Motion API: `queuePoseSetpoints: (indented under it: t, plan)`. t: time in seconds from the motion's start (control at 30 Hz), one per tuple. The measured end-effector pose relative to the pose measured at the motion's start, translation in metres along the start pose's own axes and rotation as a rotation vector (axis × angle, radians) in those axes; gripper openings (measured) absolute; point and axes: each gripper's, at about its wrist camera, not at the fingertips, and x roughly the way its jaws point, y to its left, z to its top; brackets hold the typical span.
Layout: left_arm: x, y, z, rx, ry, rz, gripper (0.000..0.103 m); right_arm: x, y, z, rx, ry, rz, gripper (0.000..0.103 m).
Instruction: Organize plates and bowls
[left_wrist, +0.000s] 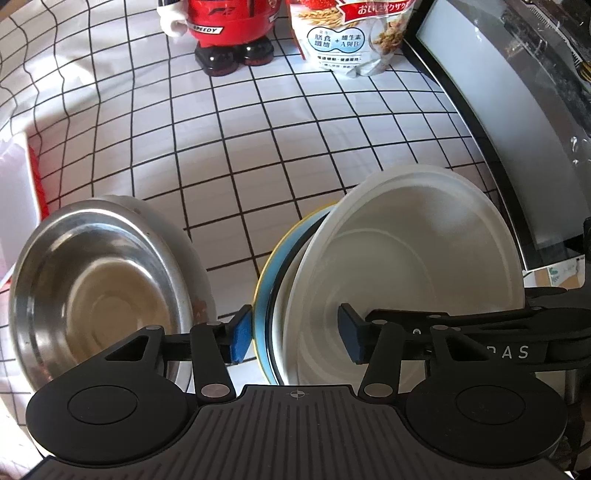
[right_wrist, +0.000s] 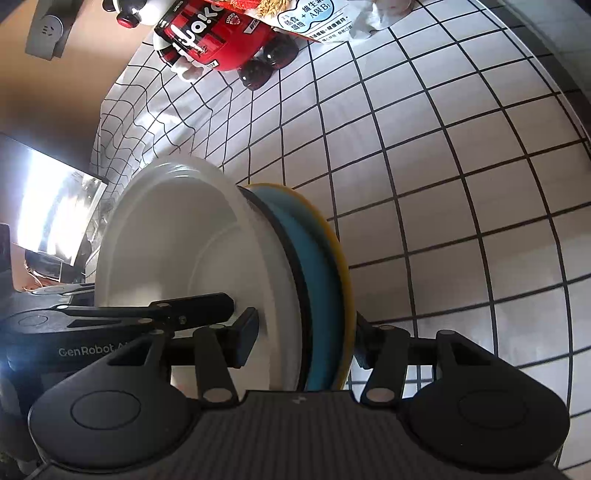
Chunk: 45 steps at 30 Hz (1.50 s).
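My right fingers (right_wrist: 304, 341) are clamped across the tilted stack of white, blue and yellow round plates (right_wrist: 258, 273), lifted on edge above the checked-cloth table (right_wrist: 461, 221). My left fingers (left_wrist: 295, 332) straddle the same stack, apart; whether their pads (left_wrist: 240, 334) touch yet, I cannot tell. If either grip slackens, the white plate could slide off, striking the shallow round steel dish (left_wrist: 99, 288) just beside.

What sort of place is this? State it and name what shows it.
Probably a home kitchen or dining table: a black-grid white tablecloth, a cereal bag beside a red toy figure, and stacked plates next to a steel dish.
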Motion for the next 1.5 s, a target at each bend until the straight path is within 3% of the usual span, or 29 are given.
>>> queuePoseSetpoints:
  t: [0.23,0.53,0.63,0.77,0.87,0.93,1.1,1.3,1.5]
  plan:
    - [-0.018,0.000,-0.007,0.027,-0.016,-0.023,0.052,-0.013,0.016,-0.003,-0.032,-0.019,-0.048,0.059]
    - [-0.012,0.009,-0.008,0.024,-0.032,-0.068,0.052,-0.006,0.016,-0.002,-0.060,-0.014,-0.048,0.059]
    - [-0.010,0.018,0.000,0.015,0.001,-0.156,0.050,-0.006,0.004,0.006,-0.036,-0.003,-0.054,0.059]
    - [-0.005,0.021,0.000,0.031,0.020,-0.130,0.049,-0.009,-0.010,0.008,-0.013,0.031,-0.031,0.059]
    - [0.004,0.019,-0.001,0.018,0.040,-0.181,0.052,-0.006,-0.009,0.002,-0.025,0.054,-0.024,0.059]
    - [0.009,0.012,-0.001,0.027,0.042,-0.169,0.058,-0.002,-0.008,-0.001,-0.015,0.057,-0.010,0.059]
    - [0.014,-0.001,-0.002,0.079,0.049,-0.104,0.059,-0.002,-0.015,-0.003,0.058,0.029,0.041,0.058]
    - [0.020,0.005,0.008,0.016,0.097,-0.136,0.060,-0.002,-0.020,-0.008,0.071,0.019,0.062,0.058]
    - [0.023,0.008,0.011,-0.012,0.113,-0.162,0.062,-0.002,-0.021,-0.007,0.082,0.010,0.030,0.060]
